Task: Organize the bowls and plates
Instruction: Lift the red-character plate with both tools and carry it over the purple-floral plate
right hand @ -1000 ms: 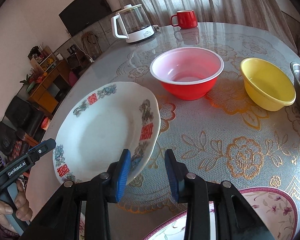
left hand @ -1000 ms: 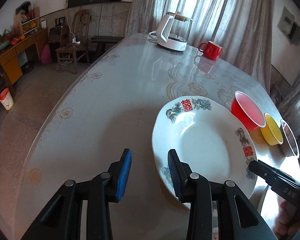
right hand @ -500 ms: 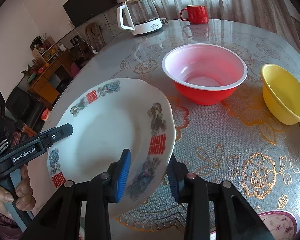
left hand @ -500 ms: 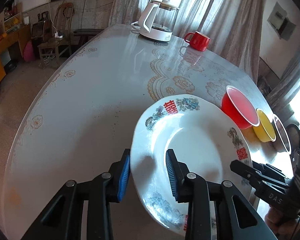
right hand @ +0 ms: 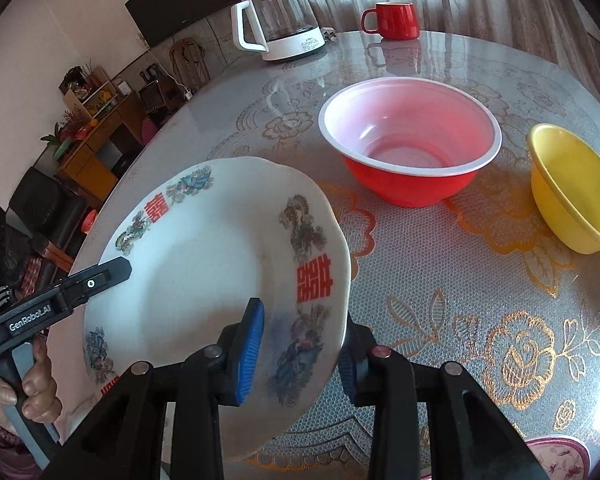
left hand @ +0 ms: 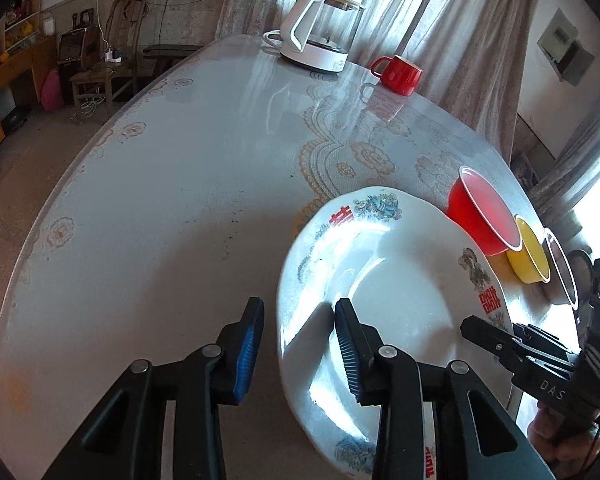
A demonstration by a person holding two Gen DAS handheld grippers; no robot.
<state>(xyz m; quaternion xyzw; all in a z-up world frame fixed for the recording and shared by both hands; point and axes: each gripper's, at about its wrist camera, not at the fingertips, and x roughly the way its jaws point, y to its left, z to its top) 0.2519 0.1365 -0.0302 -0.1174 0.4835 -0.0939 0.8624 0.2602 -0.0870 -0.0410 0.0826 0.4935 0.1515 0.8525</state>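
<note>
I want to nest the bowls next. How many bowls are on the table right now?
3. The red bowl sits mid-table, the yellow bowl to its right, and a clear-rimmed bowl beyond the yellow one, seen only by the left wrist camera. Others may lie out of frame.

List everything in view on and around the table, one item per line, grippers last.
white plate: 1, white with red characters and blue-green motifs, tilted above the table's near edge
red bowl: 1, red outside, pale inside, mid-table
yellow bowl: 1, yellow, right of the red bowl
clear-rimmed bowl: 1, beyond the yellow bowl
floral plate: 1, pink-rimmed, bottom right corner
red mug: 1, far side
kettle: 1, glass and white, far side
table: 1, lace cloth under glass
right hand-held gripper: blue pads straddling the plate's rim
left hand-held gripper: open at the plate's opposite rim
</note>
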